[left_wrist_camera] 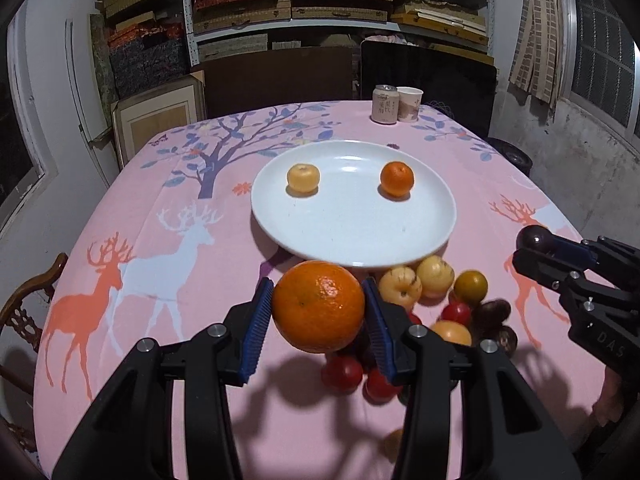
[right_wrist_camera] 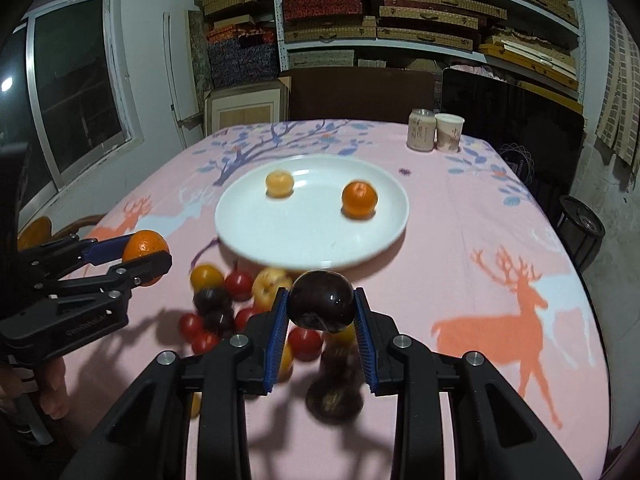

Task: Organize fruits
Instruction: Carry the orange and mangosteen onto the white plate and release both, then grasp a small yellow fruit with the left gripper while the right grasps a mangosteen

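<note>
Clamped between the blue pads of my left gripper (left_wrist_camera: 319,308) is a big orange (left_wrist_camera: 319,306), held above the pink tablecloth (left_wrist_camera: 160,208) just short of the white plate's (left_wrist_camera: 352,236) near rim. With my right gripper (right_wrist_camera: 321,308) I pinch a dark plum (right_wrist_camera: 322,305) the same way — lifted over the loose heap of fruit (right_wrist_camera: 224,304) near the plate's front edge. On the plate sit 2 fruits, well apart: a pale yellow one (left_wrist_camera: 303,177) at the left and a small orange (left_wrist_camera: 397,179) at the right. At the table's far side, a can (left_wrist_camera: 385,104) and a paper cup (left_wrist_camera: 409,103) stand side by side.
</note>
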A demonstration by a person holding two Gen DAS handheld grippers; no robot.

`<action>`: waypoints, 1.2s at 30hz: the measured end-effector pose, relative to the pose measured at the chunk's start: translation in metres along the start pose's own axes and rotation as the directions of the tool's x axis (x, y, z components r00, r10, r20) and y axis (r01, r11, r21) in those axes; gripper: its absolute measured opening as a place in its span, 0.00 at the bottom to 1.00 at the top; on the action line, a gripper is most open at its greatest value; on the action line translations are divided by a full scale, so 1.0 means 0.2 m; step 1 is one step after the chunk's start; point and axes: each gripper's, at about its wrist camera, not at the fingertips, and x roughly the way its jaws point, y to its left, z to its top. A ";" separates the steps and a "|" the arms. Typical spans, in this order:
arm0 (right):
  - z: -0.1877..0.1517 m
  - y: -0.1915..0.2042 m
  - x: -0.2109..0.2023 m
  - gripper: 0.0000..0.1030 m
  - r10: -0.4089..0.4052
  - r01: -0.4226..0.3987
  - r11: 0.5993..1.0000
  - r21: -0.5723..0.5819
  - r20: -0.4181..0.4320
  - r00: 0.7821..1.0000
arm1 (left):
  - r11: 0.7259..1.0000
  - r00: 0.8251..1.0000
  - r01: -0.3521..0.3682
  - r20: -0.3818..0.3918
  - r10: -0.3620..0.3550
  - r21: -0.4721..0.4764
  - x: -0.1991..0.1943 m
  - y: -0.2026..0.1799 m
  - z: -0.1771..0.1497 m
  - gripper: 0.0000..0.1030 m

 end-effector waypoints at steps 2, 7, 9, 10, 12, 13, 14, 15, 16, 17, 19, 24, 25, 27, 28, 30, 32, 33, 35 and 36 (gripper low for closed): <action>0.08 -0.04 0.06 0.31 0.001 -0.001 1.000 0.004 -0.005 1.000 | 1.000 1.000 0.004 -0.011 -0.004 -0.006 0.09 0.01 0.10 0.43; 0.21 -0.13 0.34 0.32 -0.030 0.030 1.000 0.006 -0.057 0.998 | 1.000 0.998 0.006 -0.065 -0.007 -0.021 0.38 0.03 0.27 0.44; 0.23 -0.15 0.45 0.32 -0.030 0.030 1.000 0.000 -0.079 0.996 | 1.000 0.995 -0.002 -0.097 -0.001 -0.031 0.53 0.05 0.31 0.44; 0.24 -0.15 0.50 0.32 -0.033 0.032 0.999 -0.007 -0.092 0.995 | 0.999 0.994 -0.002 -0.111 -0.002 -0.037 0.58 0.06 0.33 0.44; 0.26 -0.16 0.59 0.32 -0.033 0.031 0.999 -0.014 -0.111 0.993 | 0.999 0.991 0.004 -0.134 -0.010 -0.045 0.68 0.08 0.36 0.44; 0.26 -0.16 0.63 0.32 -0.031 0.029 0.999 -0.016 -0.119 0.992 | 0.999 0.990 0.003 -0.142 -0.009 -0.046 0.72 0.09 0.37 0.44; 0.27 -0.16 0.66 0.32 -0.027 0.025 0.999 -0.021 -0.120 0.992 | 0.999 0.989 0.004 -0.149 -0.011 -0.046 0.75 0.09 0.38 0.44; 0.28 -0.16 0.68 0.32 -0.033 0.030 0.999 -0.027 -0.118 0.992 | 0.999 0.988 0.006 -0.156 -0.013 -0.045 0.78 0.09 0.39 0.44; 0.28 -0.15 0.68 0.34 -0.036 0.032 0.999 -0.032 -0.110 0.993 | 0.999 0.988 0.002 -0.154 -0.009 -0.044 0.79 0.09 0.40 0.52; 0.28 -0.14 0.68 0.38 -0.038 0.034 0.999 -0.039 -0.098 0.994 | 0.999 0.989 -0.005 -0.146 -0.001 -0.045 0.80 0.09 0.41 0.60; 0.29 -0.14 0.66 0.52 -0.045 0.043 0.998 -0.043 -0.069 0.997 | 0.998 0.995 -0.025 -0.098 0.019 -0.057 0.75 0.10 0.42 0.74; 0.26 -0.15 0.55 0.52 -0.025 0.024 1.000 -0.010 -0.047 0.999 | 0.999 0.998 -0.011 -0.058 0.008 -0.042 0.61 0.09 0.40 0.74; 0.24 -0.14 0.51 0.52 -0.021 0.020 1.000 -0.009 -0.042 0.999 | 1.000 0.999 -0.010 -0.052 0.008 -0.026 0.57 0.07 0.38 0.74; 0.19 -0.13 0.43 0.52 -0.016 0.016 1.000 -0.013 -0.037 0.999 | 1.000 0.999 -0.018 -0.040 0.019 0.013 0.48 0.04 0.31 0.74; 0.17 -0.12 0.39 0.52 -0.013 0.013 1.000 -0.011 -0.036 0.999 | 0.999 0.999 -0.016 -0.038 0.017 0.028 0.44 0.03 0.27 0.75; 0.10 -0.10 0.31 0.52 0.000 0.000 1.000 -0.004 -0.034 0.999 | 0.999 0.999 0.000 -0.043 0.002 0.046 0.36 0.01 0.19 0.75; 0.02 -0.08 0.24 0.51 0.008 -0.008 1.000 0.003 -0.042 0.999 | 0.998 0.999 0.000 -0.041 0.003 0.069 0.28 -0.01 0.09 0.75; -0.02 -0.07 0.22 0.52 0.013 -0.012 1.000 0.011 -0.045 0.999 | 0.997 0.999 -0.001 -0.041 0.004 0.078 0.24 -0.02 0.04 0.75; -0.08 -0.06 0.17 0.51 0.015 -0.014 1.000 0.023 -0.051 0.999 | 0.996 0.999 0.010 -0.046 -0.006 0.093 0.18 -0.03 -0.05 0.75; -0.11 -0.05 0.14 0.51 0.009 -0.008 1.000 0.026 -0.052 0.999 | 0.995 0.999 0.011 -0.047 -0.006 0.099 0.14 -0.04 -0.10 0.75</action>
